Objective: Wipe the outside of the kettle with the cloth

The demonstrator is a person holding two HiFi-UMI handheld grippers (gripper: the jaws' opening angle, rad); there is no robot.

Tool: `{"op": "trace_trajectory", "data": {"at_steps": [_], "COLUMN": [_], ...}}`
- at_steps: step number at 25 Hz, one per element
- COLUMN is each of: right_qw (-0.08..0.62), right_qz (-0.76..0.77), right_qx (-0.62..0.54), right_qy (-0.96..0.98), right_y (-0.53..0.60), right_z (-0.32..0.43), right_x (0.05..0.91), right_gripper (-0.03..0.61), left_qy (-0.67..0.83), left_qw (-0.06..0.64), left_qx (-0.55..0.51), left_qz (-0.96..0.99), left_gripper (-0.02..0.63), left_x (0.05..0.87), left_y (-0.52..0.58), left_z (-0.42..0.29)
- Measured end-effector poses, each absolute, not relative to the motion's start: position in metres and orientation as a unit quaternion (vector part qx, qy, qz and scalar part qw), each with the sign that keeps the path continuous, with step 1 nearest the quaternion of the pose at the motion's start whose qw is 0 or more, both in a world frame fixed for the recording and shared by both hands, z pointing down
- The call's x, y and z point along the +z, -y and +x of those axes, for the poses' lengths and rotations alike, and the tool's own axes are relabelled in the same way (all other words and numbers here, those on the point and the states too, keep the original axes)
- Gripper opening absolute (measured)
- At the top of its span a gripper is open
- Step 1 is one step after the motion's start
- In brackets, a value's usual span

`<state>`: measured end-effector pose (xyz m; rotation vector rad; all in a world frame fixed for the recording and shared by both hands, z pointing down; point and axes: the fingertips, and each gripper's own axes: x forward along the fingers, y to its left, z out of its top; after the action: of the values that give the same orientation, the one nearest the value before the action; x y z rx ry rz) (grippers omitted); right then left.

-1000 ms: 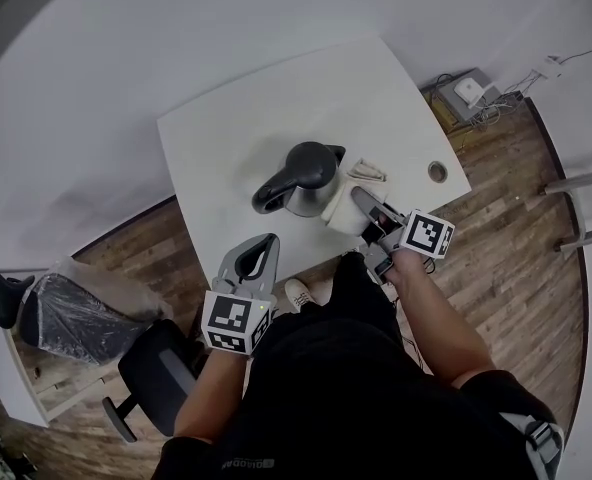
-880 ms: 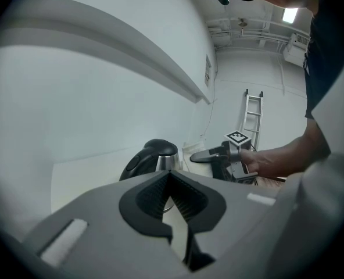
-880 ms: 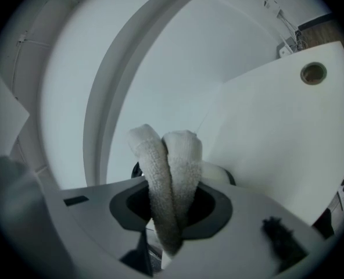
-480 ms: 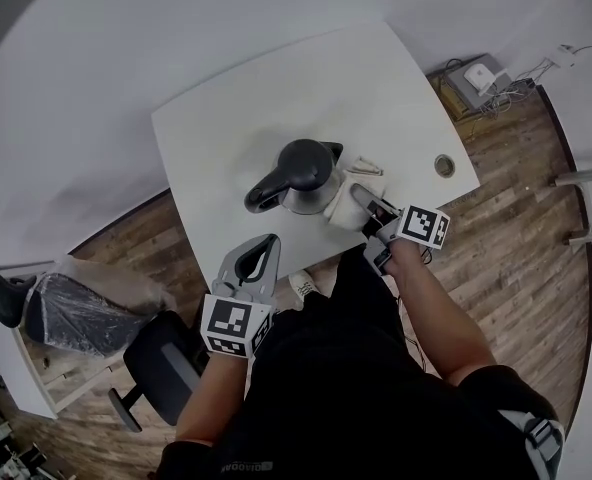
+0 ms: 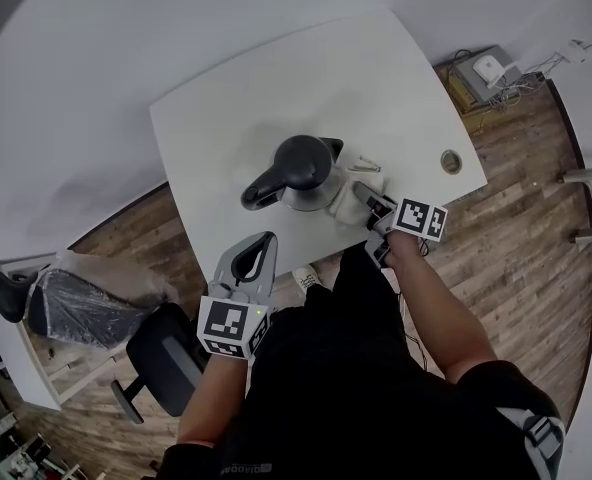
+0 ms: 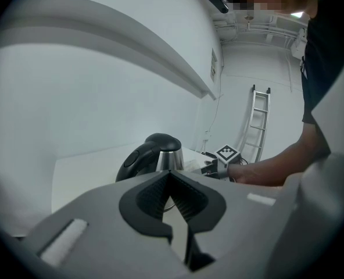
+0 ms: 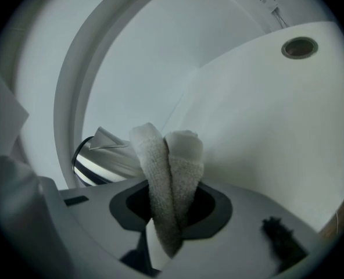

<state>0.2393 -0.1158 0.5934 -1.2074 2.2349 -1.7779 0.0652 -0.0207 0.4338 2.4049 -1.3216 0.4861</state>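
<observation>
Got a kettle [image 5: 301, 171] standing upright mid-table [image 5: 376, 78], long axis running handle to spout, handle aimed near-left and spout far-right. Right gripper [image 5: 364, 194] clamped on a folded cloth [image 7: 169, 167], tucked in closer to the kettle's right side than a second ago. Left gripper [image 5: 266, 240] pinched together on nothing, parked off the table's near edge same as before.

**White table with few things**

The white table [image 5: 276, 98] stands on a wooden floor [image 5: 521, 218]. A kettle [image 5: 301, 168] stands near its front edge, with a small pale thing [image 5: 366, 165] just beside it. A round hole [image 5: 451, 161] is near the right corner.
</observation>
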Motion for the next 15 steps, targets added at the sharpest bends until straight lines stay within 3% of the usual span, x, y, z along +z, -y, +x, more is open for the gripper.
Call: {"op": "trace_trajectory", "data": {"at_steps": [15], "right_qw": [-0.010], "right_qz": [-0.389], "right_qx": [-0.587], "right_qy": [-0.710], "right_y": [0.113], "right_z": [0.242], "right_x": [0.617], "right_gripper": [0.098], "left_qy": [0.495], "left_qw": [0.156], "left_qx": [0.165], "left_qz": [0.838], "left_gripper": [0.006], "left_x": [0.417], "left_y": [0.039], "left_z": [0.047]}}
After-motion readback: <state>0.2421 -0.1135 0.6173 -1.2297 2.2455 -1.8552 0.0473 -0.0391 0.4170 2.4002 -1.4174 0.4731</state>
